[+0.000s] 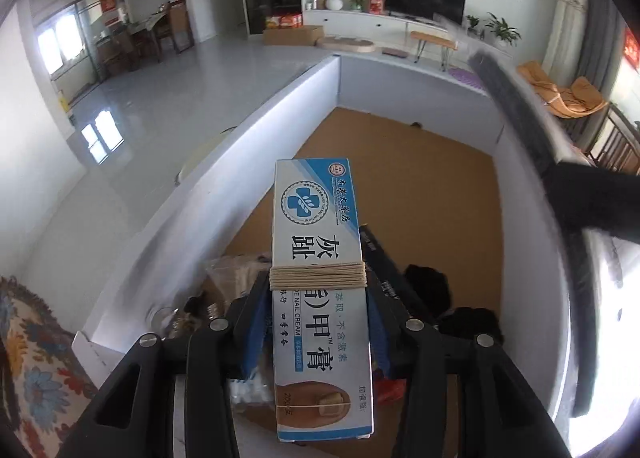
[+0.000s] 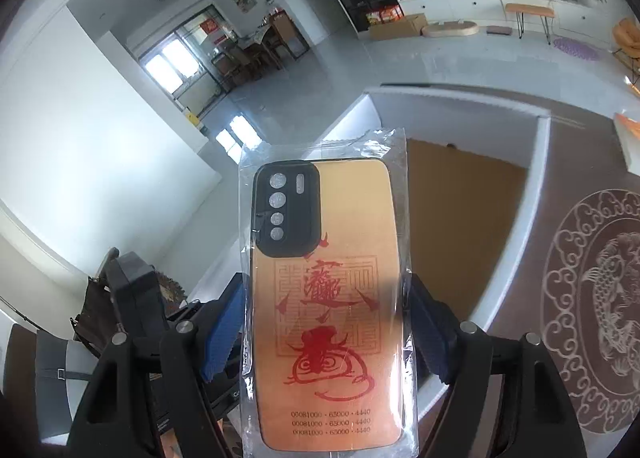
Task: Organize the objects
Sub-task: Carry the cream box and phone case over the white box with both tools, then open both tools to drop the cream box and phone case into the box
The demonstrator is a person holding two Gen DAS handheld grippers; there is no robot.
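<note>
My left gripper (image 1: 318,290) is shut on a blue-and-white nail cream box (image 1: 318,242) bound with tan string. It holds the box above a large open white box (image 1: 280,98) with a brown cardboard floor. My right gripper (image 2: 326,322) is shut on an orange phone case (image 2: 328,298) with red artwork, sealed in a clear plastic bag. It holds the case above the left edge of the same white box (image 2: 536,178). The blurred right arm (image 1: 520,114) crosses the left wrist view at upper right.
Several items lie in the near end of the box: black objects (image 1: 428,282), a clear wrapped packet (image 1: 236,270), a dark long box (image 1: 384,258). A patterned rug (image 2: 592,306) lies right of the box. A patterned cloth (image 1: 28,358) sits at left. Tiled floor lies beyond.
</note>
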